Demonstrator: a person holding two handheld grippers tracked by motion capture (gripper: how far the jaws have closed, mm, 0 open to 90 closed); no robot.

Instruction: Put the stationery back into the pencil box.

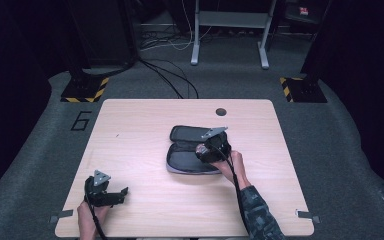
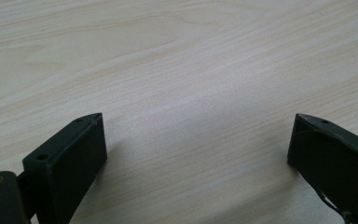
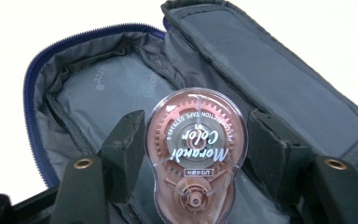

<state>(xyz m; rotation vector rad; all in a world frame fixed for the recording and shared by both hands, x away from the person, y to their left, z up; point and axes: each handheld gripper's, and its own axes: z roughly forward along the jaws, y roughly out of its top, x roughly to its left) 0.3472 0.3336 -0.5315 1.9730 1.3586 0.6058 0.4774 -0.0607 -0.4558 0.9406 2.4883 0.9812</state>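
My right gripper [image 3: 193, 154] has its jaws pinching a pink correction tape dispenser [image 3: 196, 158] from both sides, over the open grey pencil case [image 1: 192, 150] mid-table. My left gripper [image 2: 196, 149] sits near-left on the bare table [image 2: 168, 56], jaws spread wide, holding nothing.

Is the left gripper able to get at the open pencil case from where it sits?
Probably yes. The left gripper rests open near the table's front-left corner, with bare wood between it and the pencil case. The right gripper, holding a correction tape, crowds the case's right side.
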